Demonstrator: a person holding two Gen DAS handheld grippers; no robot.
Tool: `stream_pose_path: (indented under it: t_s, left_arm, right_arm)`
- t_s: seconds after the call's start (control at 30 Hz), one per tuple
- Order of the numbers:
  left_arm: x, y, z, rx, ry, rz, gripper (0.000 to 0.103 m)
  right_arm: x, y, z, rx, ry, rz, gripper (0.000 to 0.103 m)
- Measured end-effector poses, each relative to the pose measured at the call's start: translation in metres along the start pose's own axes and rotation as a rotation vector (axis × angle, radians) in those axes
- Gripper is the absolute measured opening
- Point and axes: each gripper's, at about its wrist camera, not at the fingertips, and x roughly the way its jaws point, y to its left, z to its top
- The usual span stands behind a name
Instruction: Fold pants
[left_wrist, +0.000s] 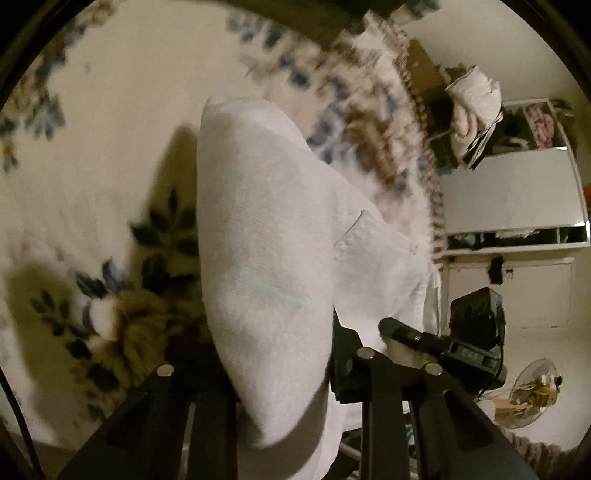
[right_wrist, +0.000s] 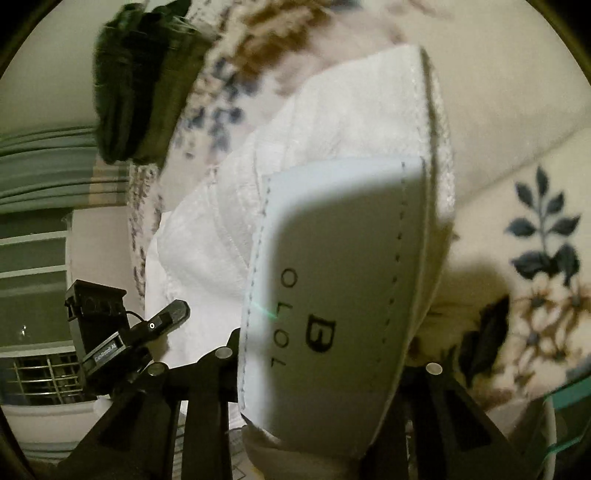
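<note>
White pants (left_wrist: 266, 258) fill our view, lifted over the floral bedspread (left_wrist: 92, 166) near its edge. Our left gripper (left_wrist: 280, 373) and right gripper (right_wrist: 321, 373) each pinch the waistband, the right beside the label patch (right_wrist: 332, 277). Uneven pulling could skew the fold.

A home bedroom: floral blanket (left_wrist: 110, 110), cluttered white shelving (left_wrist: 517, 192), curtained window (right_wrist: 37, 177).
</note>
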Motion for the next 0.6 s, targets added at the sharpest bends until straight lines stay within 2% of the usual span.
stream_pose_path:
  t_s: [0.13,0.27,0.43,0.6]
  left_arm:
    - [-0.043,-0.031,0.016,0.008,-0.051,0.001,0.021]
    - [-0.089,-0.077,0.057,0.027,-0.118,-0.018,0.021]
    - [-0.137,-0.117,0.143,0.058,-0.203,-0.038,0.022]
    - [-0.178,-0.126,0.26,0.079,-0.268,-0.059,0.022]
  right_arm:
    - [-0.043,0.042,0.011,-0.034,-0.022,0.036,0.031]
    - [-0.086,0.104,0.045,-0.089,-0.039,0.05,0.031]
    - [-0.123,0.193,0.114,-0.147,-0.09,0.051,0.031]
    - [-0.12,0.296,0.214,-0.198,-0.137,0.064,0.031]
